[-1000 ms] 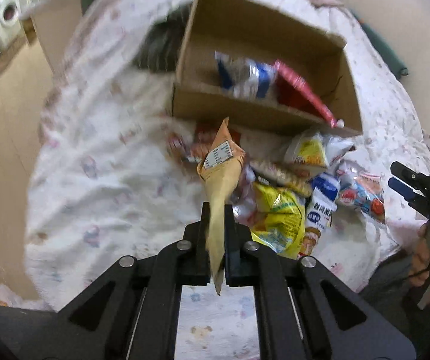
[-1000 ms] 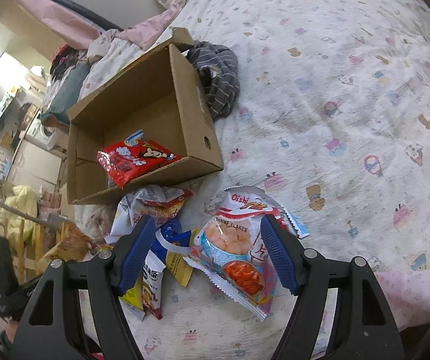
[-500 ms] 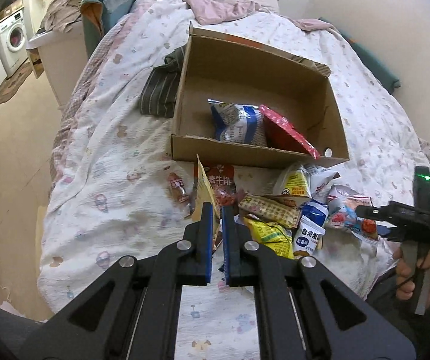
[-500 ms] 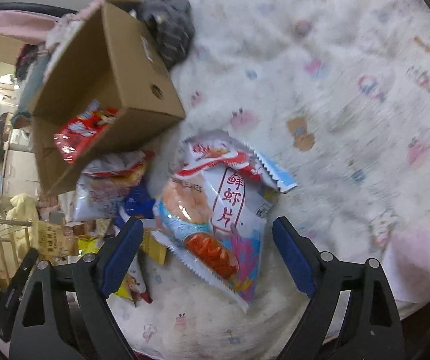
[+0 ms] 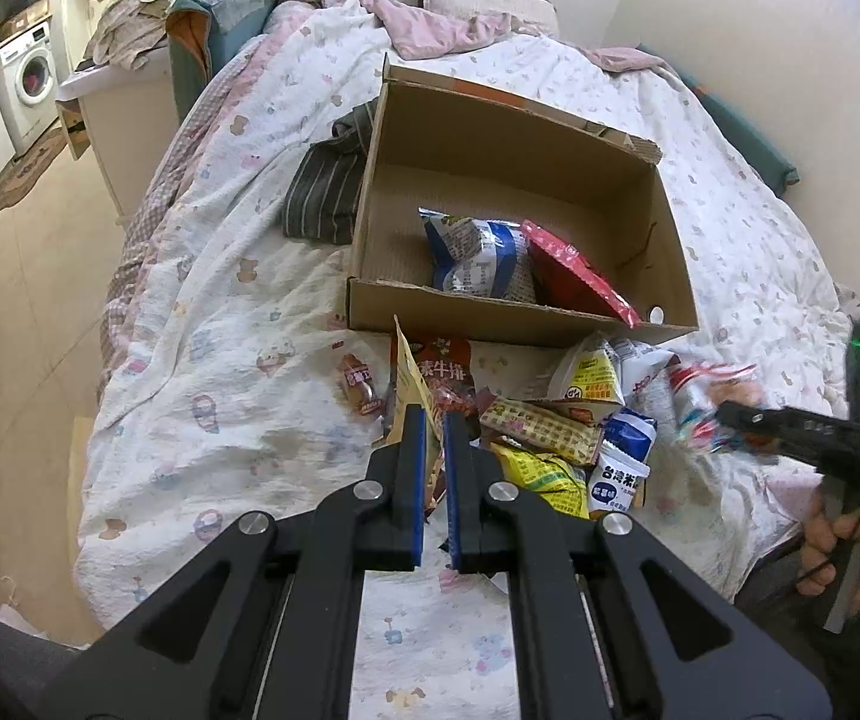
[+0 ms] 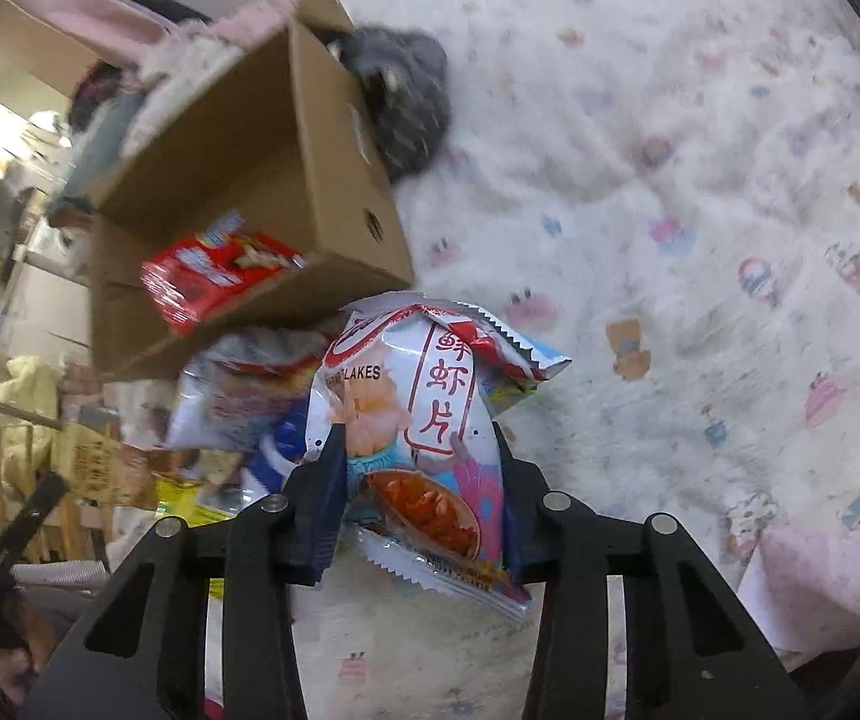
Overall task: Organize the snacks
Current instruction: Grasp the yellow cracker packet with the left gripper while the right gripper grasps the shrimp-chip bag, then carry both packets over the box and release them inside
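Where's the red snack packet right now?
Inside the cardboard box on the bed, the red snack packet leans at the right side, beside the blue-and-white bag, in the left wrist view.

Shrimp-flake bag (image 6: 424, 420) upright beside the cardboard box (image 6: 334, 180) holding two packets.

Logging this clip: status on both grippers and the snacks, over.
Left gripper shut on yellow packet. Right gripper closing around shrimp flakes bag. Cardboard box holds two bags; nothing blocking.
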A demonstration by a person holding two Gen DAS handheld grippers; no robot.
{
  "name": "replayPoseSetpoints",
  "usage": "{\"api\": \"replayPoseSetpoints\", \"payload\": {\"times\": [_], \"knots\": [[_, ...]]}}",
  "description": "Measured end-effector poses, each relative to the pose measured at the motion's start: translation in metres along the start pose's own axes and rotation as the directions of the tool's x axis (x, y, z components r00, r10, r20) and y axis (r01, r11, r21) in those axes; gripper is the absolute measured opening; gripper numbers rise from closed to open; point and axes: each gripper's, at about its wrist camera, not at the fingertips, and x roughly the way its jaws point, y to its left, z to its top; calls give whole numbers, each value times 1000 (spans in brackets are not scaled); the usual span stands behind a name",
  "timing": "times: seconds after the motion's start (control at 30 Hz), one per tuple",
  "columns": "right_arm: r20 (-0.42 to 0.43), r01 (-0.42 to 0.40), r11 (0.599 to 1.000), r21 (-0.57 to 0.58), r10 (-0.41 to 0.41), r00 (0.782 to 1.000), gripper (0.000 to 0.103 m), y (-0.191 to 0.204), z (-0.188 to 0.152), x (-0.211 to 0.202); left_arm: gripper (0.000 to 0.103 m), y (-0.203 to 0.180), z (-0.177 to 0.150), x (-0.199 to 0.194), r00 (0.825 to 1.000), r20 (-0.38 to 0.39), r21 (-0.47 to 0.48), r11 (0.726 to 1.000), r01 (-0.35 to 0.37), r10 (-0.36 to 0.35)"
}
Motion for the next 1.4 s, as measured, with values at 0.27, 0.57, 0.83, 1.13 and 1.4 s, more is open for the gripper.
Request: {"api": "replayPoseSetpoints", "payload": {"times": [0.27, 0.57, 0.83, 1.13, 1.4], "knots": [[87, -51, 998, -49, 55, 995, 43, 10, -1, -28, 4, 5, 7, -2, 999, 15, -31, 999, 36, -35], [97, -83, 995, -64, 89, 991, 43, 18, 1, -30, 4, 15, 4, 20, 996, -69, -97, 994, 57, -64], [106, -115, 991, -62, 122, 987, 43, 17, 1, -37, 10, 9, 2, 57, 985, -172, -89, 996, -1, -15], [108, -140, 987, -82, 148, 983, 43, 18, -1, -41, 12, 13, 2, 88, 972, -232, -120, 993, 2, -30], [167, -175, 974, -143, 198, 966, 42, 36, 4, -62, 12, 4, 9, 26, 996, -86, -65, 998, -15, 10]]}}
